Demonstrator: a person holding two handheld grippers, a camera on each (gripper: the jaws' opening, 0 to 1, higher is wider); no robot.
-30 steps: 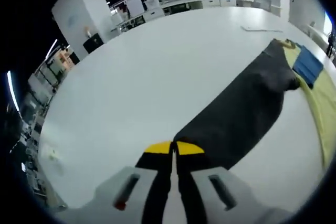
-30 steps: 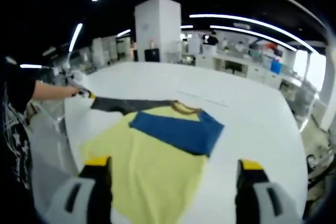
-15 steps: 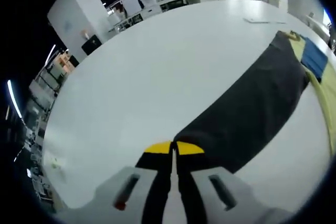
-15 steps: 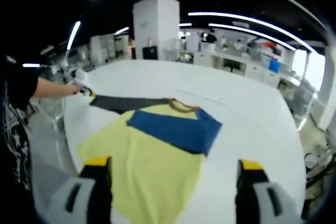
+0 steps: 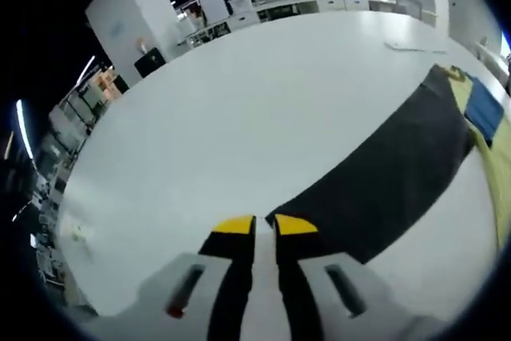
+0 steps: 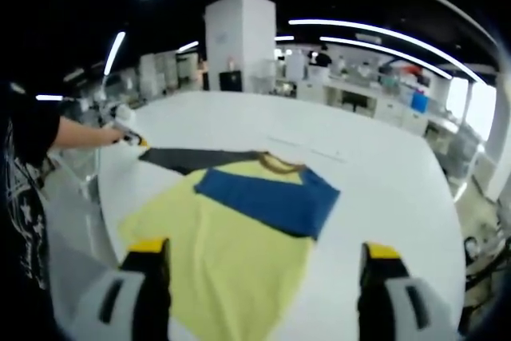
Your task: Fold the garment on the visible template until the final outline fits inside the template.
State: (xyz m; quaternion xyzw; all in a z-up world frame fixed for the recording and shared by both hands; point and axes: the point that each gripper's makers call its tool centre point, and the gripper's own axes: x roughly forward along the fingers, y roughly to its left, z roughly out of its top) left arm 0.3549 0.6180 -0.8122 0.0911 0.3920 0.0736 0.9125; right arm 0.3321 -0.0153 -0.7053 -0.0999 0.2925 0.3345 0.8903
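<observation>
On a broad white worktop (image 5: 239,109) in an open laboratory hall, the left tool (image 5: 255,224) hovers low with its yellow-tipped jaws slightly parted, a narrow gap of white surface showing between them; nothing is gripped. Just ahead and to the right of its tips lies the near end of a dark sleeve (image 5: 391,177), whose long axis runs away from the tool on a diagonal toward the upper right of the left gripper view, where it joins the yellow body and blue panel of the garment (image 5: 483,109). In the right gripper view, the right tool (image 6: 263,255) is held wide open, its two jaws standing far apart at either side of the bottom edge and framing the garment (image 6: 231,253), which lies flat on the worktop (image 6: 383,173) directly ahead. The yellow body spreads between and beyond the jaws, the blue panel (image 6: 267,197) crosses it farther out, and the collar (image 6: 279,164) points away from the tool. The dark sleeve (image 6: 196,157) stretches out to the left of the collar, its far end pointing toward the left tool (image 6: 132,140), held in a person's hand (image 6: 112,135) at the worktop's left edge. White cabinets and benches line the background beneath long ceiling lights.
</observation>
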